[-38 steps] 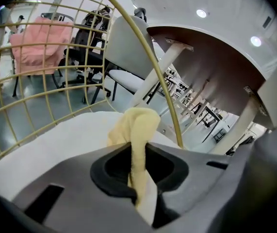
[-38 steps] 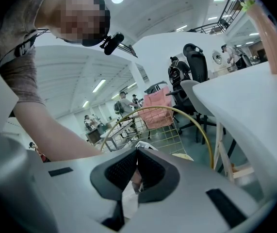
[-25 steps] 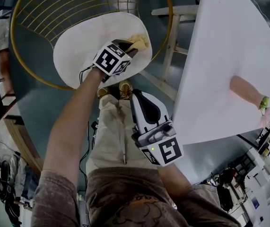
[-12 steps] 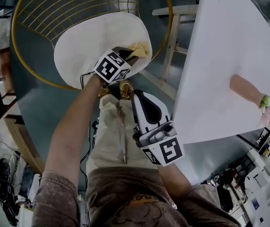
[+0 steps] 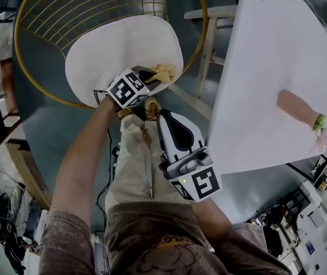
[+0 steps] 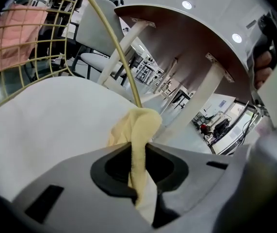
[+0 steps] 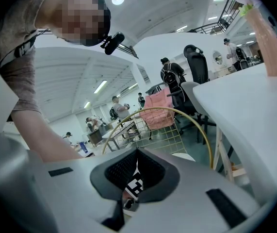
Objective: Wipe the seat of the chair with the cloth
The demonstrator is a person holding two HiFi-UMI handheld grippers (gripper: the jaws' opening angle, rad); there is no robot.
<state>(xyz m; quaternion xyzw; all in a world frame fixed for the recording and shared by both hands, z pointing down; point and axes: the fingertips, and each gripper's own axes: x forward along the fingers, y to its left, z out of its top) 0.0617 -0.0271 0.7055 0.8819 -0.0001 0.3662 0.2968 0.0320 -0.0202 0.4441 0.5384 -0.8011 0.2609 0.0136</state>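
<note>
a person's left gripper (image 5: pixel 153 77) is clamped on a pale yellow cloth (image 5: pixel 165 71) at the near right edge of the chair's white seat (image 5: pixel 111 44). a bunched fold of the cloth stands up out of the closed jaws and rests on the seat's rim. the seat is a rounded white cushion set inside the chair's (image 5: pixel 23 16) gold wire basket frame, whose hoop curves round the seat's far side and right side. the left gripper's marker cube (image 5: pixel 126 89) sits just off the seat's near edge, over the person's forearm.

the right gripper (image 5: pixel 164 116) hangs well back from the seat, above the person's tan trousers (image 5: pixel 132 165), its tip turned toward the seat. its jaws are together with nothing held, and only a thin slit shows between them in the right gripper view.

two tan shoes (image 5: pixel 150 105) stand on the blue-grey floor (image 5: pixel 48 130) just beneath the seat's near edge. to the right of the seat stands a white worktop (image 5: pixel 266 50) on pale wooden legs; a pink stick with a green end (image 5: pixel 298 110) lies on it, far from the seat.
</note>
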